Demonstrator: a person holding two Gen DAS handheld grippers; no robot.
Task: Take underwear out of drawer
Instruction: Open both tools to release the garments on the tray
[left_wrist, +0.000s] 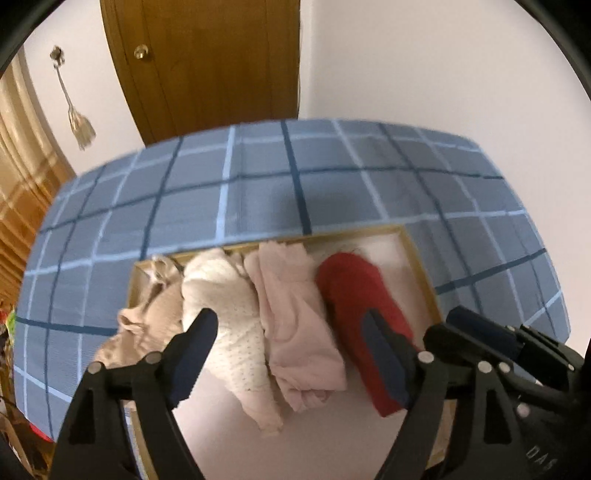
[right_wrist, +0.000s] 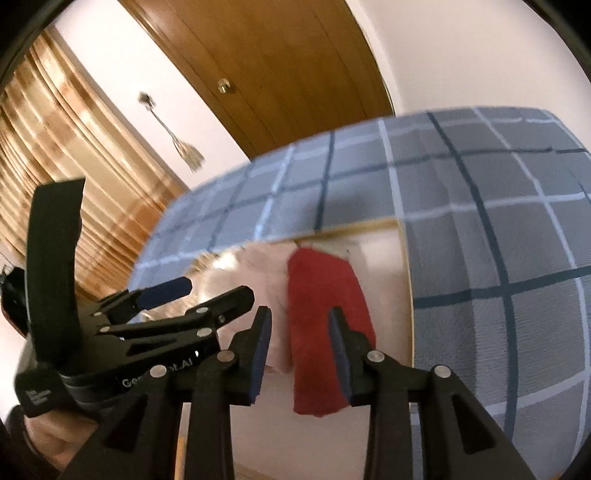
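An open wooden drawer (left_wrist: 419, 258) under the bed holds folded underwear in a row: a beige piece (left_wrist: 155, 314), a cream dotted piece (left_wrist: 229, 314), a pale pink piece (left_wrist: 295, 317) and a red piece (left_wrist: 362, 317). My left gripper (left_wrist: 291, 350) is open above the cream and pink pieces, holding nothing. My right gripper (right_wrist: 299, 350) is open above the near end of the red piece (right_wrist: 321, 332); it also shows at the right of the left wrist view (left_wrist: 480, 332). The left gripper shows at the left of the right wrist view (right_wrist: 199, 291).
A bed with a blue checked cover (left_wrist: 295, 184) surrounds the drawer on the far side and both sides. A wooden door (left_wrist: 207, 62) and white wall stand behind. Brown curtains (right_wrist: 74, 147) hang at the left. The drawer's white bottom (left_wrist: 314, 435) is bare near me.
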